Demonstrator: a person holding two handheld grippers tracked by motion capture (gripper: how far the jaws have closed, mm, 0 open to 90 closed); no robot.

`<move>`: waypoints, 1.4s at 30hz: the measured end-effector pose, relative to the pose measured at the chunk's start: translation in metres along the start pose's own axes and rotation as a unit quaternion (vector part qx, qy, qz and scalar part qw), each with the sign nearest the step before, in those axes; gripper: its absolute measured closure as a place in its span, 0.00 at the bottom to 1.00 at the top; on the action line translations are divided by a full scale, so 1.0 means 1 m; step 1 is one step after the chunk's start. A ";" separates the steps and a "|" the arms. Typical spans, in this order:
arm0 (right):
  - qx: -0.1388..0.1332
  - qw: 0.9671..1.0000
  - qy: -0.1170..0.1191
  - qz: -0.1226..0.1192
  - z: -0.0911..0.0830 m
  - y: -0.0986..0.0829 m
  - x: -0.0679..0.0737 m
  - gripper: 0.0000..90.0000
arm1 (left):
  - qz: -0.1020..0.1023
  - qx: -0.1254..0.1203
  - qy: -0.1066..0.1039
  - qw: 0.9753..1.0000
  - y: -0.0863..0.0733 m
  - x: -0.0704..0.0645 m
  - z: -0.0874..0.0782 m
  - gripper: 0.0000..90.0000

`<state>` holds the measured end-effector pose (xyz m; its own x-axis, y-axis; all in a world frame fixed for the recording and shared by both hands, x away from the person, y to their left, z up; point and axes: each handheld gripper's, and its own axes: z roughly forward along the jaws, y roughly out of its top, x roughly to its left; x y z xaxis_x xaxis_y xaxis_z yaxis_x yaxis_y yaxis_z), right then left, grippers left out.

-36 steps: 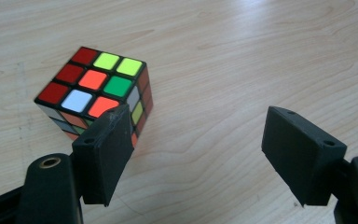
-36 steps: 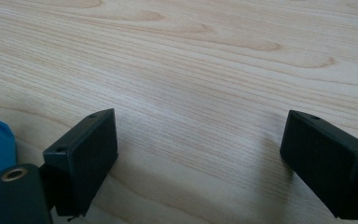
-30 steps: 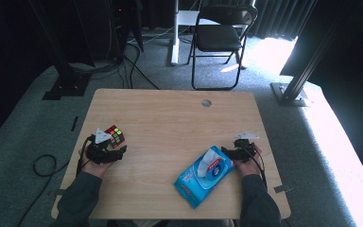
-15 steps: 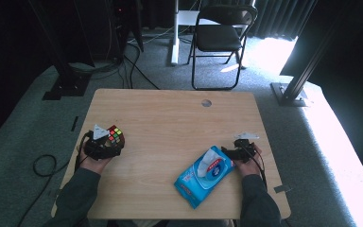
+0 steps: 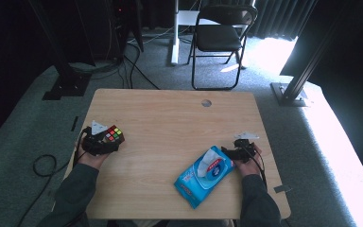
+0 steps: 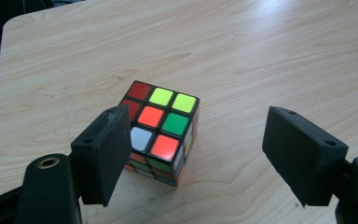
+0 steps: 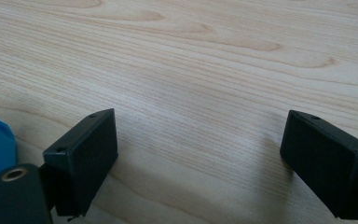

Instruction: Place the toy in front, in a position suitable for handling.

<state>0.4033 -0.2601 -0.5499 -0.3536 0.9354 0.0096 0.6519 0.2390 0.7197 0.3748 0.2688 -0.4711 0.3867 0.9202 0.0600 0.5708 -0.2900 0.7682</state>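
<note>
Wooden table (image 5: pixel 170 127) | puzzle cube (image 6: pixel 161 131) near left edge, between spread jaws of left gripper (image 6: pixel 205 154) (off-centre) | right gripper (image 7: pixel 200 158) released, beside wipes pack (image 5: pixel 203 176) | risk: lopsided closing skews cube

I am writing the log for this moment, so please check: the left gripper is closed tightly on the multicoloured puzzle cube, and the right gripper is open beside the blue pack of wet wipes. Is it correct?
One detail is wrong. The left gripper is not closed on the multicoloured puzzle cube: the left gripper view shows its jaws wide apart, with the cube standing free on the light wooden table. The right gripper is indeed open beside the blue pack of wet wipes.
</note>
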 end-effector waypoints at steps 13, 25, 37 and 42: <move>0.000 1.000 0.000 0.000 0.000 0.000 0.000 0.12 | -0.009 0.007 0.003 1.000 0.001 0.014 0.008 0.26; 0.000 1.000 0.000 0.000 0.000 0.000 0.000 0.12 | -0.008 0.021 0.006 1.000 -0.001 0.027 0.023 0.23; 0.000 1.000 0.000 0.000 0.000 0.000 0.000 0.12 | -0.016 0.039 -0.001 0.999 -0.005 0.034 0.040 0.22; 0.000 1.000 0.000 0.000 0.000 0.000 0.000 0.12 | -0.008 0.044 -0.003 0.999 -0.006 0.033 0.046 0.22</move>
<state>0.4033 -0.2602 -0.5499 -0.3536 0.9353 0.0095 0.6519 0.2391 0.7196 0.4174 0.2890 -0.5029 0.3809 0.9236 0.0436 0.6384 -0.2968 0.7101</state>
